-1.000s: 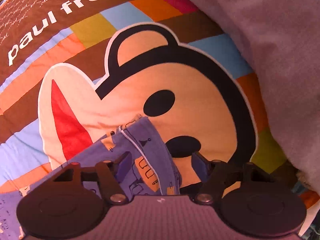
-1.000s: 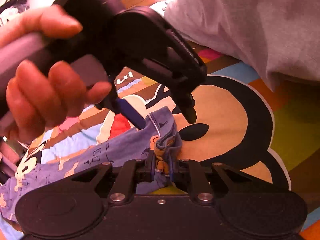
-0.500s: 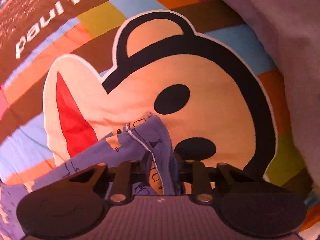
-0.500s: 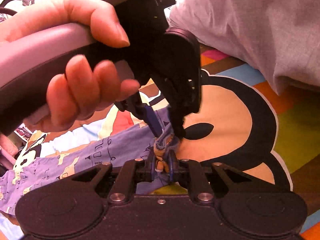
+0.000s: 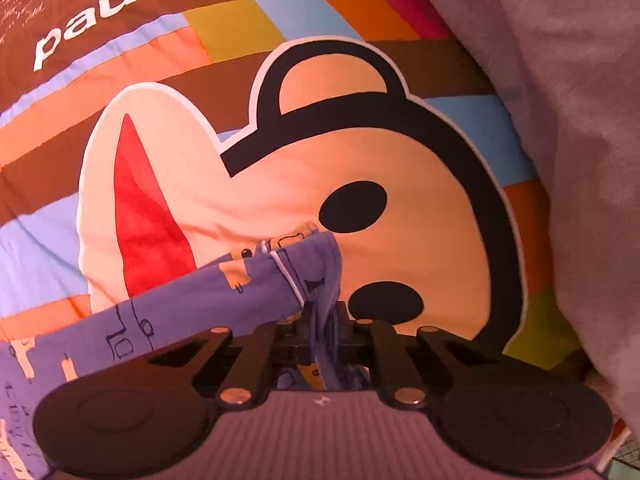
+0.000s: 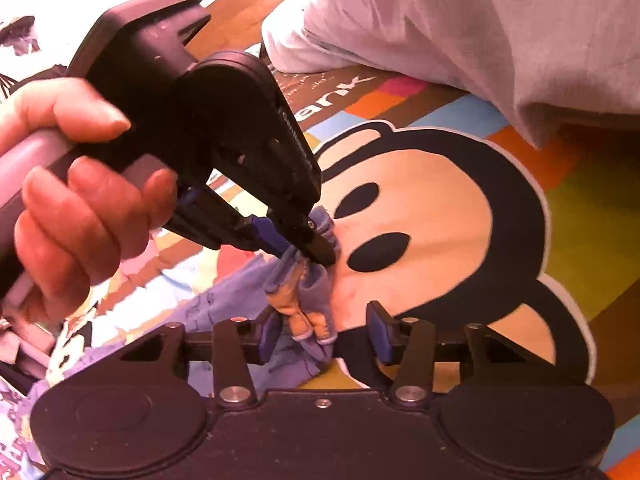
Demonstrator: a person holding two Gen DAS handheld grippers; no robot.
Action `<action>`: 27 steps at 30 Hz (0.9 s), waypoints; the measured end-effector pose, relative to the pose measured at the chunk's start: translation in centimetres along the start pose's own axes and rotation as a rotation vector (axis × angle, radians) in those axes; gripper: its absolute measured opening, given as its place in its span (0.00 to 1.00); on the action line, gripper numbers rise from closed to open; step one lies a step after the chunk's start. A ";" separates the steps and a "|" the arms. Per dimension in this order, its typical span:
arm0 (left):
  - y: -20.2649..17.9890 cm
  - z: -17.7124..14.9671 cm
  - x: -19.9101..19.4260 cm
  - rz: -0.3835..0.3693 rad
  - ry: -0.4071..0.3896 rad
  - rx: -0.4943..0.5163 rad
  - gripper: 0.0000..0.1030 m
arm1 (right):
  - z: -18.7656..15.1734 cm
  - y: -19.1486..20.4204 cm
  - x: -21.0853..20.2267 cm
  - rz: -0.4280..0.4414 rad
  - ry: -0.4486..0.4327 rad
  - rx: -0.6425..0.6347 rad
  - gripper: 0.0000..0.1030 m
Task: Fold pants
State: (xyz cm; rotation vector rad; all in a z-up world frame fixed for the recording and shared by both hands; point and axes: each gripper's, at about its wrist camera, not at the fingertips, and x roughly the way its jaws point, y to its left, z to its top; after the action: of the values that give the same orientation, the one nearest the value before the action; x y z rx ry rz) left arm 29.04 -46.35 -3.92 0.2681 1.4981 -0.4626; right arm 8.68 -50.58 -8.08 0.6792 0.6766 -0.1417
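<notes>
Through the left wrist camera, your left gripper (image 5: 322,332) is pinching a bunched corner of the small purple printed cotton pants (image 5: 224,304); its jaws have just been closing, with cloth between them. The pants are lying just below the black eye of the big cartoon monkey face (image 5: 400,208) printed on the striped bedspread, trailing away to the lower left.

Through the right wrist camera, your right gripper (image 6: 324,336) has just been opening: its blue pads are standing clear of the hem between them, so you are handing the corner over. Your left hand (image 6: 68,200) is holding its tool above. Next you probably need to back the right one out and regrip elsewhere. The grey blanket (image 6: 500,28) is crowding the monkey's far side; its near side is open.
</notes>
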 end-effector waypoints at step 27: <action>27.5 -16.9 -7.6 -0.401 -0.411 -0.330 0.07 | -9.5 20.3 -1.2 0.207 -0.005 -0.624 0.11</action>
State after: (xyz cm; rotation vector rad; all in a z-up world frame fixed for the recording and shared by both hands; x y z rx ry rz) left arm 26.34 -13.47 -0.59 -0.3765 1.1945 -0.5402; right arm 9.48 -28.93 -1.99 0.1440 0.5975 0.2527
